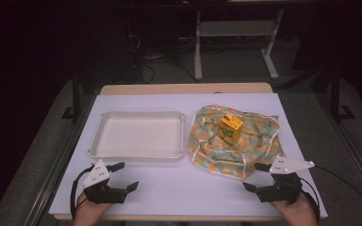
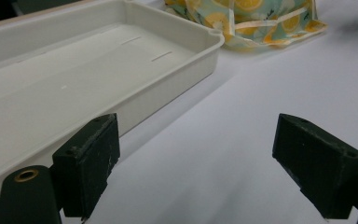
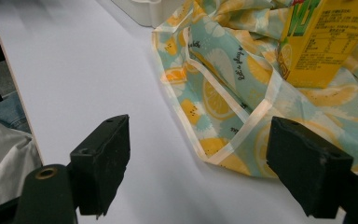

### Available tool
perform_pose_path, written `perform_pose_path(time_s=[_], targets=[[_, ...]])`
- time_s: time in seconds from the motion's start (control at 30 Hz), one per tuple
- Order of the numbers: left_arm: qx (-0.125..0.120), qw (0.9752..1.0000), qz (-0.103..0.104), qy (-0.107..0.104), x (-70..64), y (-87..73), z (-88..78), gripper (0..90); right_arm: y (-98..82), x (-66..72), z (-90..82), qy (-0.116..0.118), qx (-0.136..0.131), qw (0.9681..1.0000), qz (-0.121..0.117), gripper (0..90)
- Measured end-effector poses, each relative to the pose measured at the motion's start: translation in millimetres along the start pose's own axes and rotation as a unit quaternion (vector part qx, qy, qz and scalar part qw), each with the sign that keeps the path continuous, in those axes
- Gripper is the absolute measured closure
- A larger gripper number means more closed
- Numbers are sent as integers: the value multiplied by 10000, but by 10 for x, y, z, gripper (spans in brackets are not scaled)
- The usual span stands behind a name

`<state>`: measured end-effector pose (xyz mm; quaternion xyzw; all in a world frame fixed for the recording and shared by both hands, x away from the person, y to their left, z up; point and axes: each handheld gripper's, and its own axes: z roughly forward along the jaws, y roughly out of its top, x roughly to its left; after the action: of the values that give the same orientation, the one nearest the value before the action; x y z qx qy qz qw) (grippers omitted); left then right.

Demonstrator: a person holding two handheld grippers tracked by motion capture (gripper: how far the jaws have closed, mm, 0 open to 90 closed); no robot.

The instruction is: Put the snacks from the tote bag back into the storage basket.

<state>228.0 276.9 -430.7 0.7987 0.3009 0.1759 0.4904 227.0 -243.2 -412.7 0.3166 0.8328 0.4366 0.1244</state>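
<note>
A yellow drink carton stands upright on a crumpled cloth printed with lemon slices, right of the table's middle. Left of the cloth lies an empty white tray. My left gripper rests open near the front edge, just in front of the tray, with nothing between its jaws. Open as well, my right gripper sits at the front right, its jaws just short of the cloth's near hem.
A white sheet covers the wooden table top. Behind the table stand a white desk frame and cables on a dark floor. A corner of the cloth reaches close to the tray's right end.
</note>
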Motion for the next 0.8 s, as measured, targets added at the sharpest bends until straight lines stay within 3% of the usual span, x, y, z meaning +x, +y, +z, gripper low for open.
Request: perform_pose_path(time_s=[0.17,0.37,0.47,0.57,0.8], targets=[[22,10000,-38,-15,16,-9,-6,146,51,-34,0,-56,106,9999,-27,194],[2,10000,-68,25,40,-28,-55,146,255,-104,0,-162,349,9992,-99,190],[-9,10000,-69,40,38,-27,-62,146,334,-138,-7,-140,348,9992,-139,193],[-20,9999,-106,13,38,-34,-59,146,521,-212,-18,-169,537,9983,-179,197],[-11,10000,-86,2,31,-31,-68,146,756,-275,-28,-185,586,9976,-311,197]])
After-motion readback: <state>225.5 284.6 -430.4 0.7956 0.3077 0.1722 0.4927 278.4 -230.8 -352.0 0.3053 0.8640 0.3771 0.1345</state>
